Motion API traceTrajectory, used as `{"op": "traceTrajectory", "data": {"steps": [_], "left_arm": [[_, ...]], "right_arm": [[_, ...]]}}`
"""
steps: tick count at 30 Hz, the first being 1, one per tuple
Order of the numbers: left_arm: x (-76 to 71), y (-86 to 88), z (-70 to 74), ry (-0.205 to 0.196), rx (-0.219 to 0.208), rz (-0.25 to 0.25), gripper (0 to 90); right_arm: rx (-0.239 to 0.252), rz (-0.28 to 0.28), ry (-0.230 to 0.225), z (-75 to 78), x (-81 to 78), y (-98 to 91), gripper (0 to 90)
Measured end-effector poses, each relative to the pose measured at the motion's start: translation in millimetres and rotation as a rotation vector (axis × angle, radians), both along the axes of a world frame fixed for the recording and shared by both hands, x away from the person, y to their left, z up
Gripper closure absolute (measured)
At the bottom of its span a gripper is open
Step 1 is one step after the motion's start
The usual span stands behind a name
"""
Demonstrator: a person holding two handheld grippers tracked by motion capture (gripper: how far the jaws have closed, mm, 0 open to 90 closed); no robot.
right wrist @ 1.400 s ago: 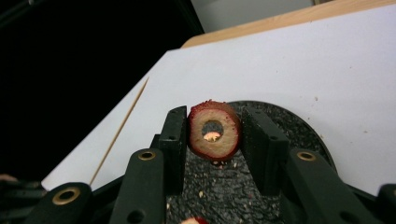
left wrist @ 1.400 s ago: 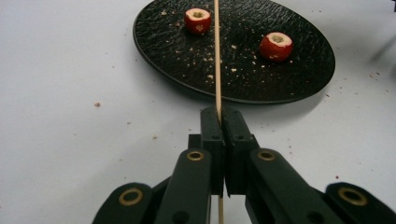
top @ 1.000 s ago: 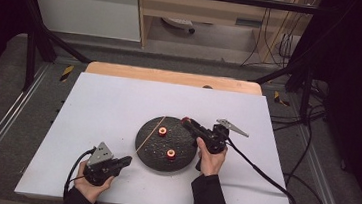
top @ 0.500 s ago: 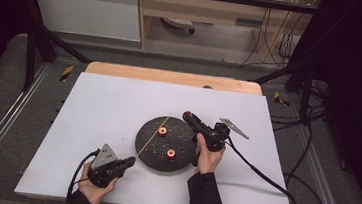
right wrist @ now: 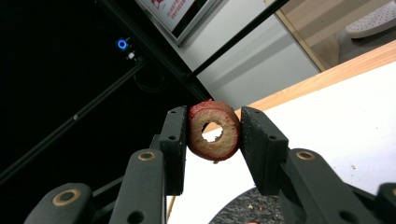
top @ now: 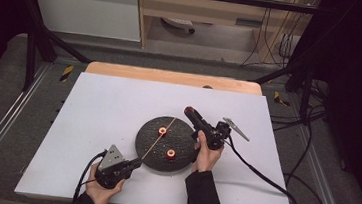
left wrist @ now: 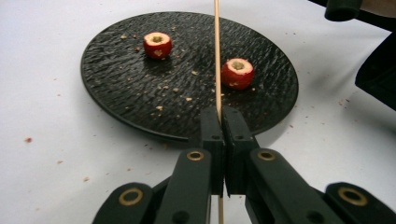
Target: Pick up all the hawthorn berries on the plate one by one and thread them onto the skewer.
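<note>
Left gripper (left wrist: 219, 122) down near the table's front edge has its jaws squeezed together on a thin wooden skewer (left wrist: 217, 56), which slants up and away over the round black textured plate (top: 149, 155), probably so the tip is free to spear fruit. Two cored red fruit pieces (left wrist: 157, 44) sit on the plate either side of that stick. Further back, the right gripper (right wrist: 212, 135) is clamped on a third cored red fruit ring (right wrist: 214, 131), hole facing the camera, held above the plate's far edge, I'd guess ready for threading. Compared with a second ago, the left hand has crept slightly rightward; the right looks unchanged.
</note>
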State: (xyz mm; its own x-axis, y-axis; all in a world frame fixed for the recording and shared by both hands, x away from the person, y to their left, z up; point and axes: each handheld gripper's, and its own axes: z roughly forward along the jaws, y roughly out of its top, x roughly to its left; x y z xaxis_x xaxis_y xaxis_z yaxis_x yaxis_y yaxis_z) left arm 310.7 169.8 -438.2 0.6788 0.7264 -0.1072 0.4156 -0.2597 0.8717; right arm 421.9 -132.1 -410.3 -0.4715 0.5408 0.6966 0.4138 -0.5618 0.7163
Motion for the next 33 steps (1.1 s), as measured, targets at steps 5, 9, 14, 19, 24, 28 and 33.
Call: {"op": "traceTrajectory", "data": {"steps": [5, 9, 14, 19, 24, 28, 33], "left_arm": [[-0.1, -6.6, 2.3, -0.011, -0.012, 0.000, 88.1], [1.1, -12.7, 1.7, -0.008, -0.009, -0.003, 88.1], [1.6, -19.7, 1.4, -0.010, -0.013, -0.012, 88.1], [2.3, -23.5, 2.2, -0.011, -0.017, -0.016, 88.1], [3.3, -24.7, 3.2, -0.012, -0.024, -0.011, 88.1], [4.2, -26.0, 2.6, -0.010, -0.022, -0.009, 88.1], [4.4, -30.2, 3.0, -0.009, -0.032, -0.003, 88.1]], "right_arm": [[0.023, -0.009, -0.007, 0.6, 0.3, -0.2, 62.8], [0.038, -0.015, -0.015, 1.7, -0.3, -0.7, 62.8], [0.050, -0.024, -0.021, 2.2, -0.6, -0.8, 62.8], [0.059, -0.031, -0.022, 1.3, -0.7, 0.0, 62.8], [0.068, -0.028, -0.021, 0.0, -1.5, 1.3, 62.8], [0.076, -0.025, -0.019, -0.5, -1.9, 2.0, 62.8], [0.075, -0.022, -0.021, -1.5, -2.5, 2.6, 62.9]]}}
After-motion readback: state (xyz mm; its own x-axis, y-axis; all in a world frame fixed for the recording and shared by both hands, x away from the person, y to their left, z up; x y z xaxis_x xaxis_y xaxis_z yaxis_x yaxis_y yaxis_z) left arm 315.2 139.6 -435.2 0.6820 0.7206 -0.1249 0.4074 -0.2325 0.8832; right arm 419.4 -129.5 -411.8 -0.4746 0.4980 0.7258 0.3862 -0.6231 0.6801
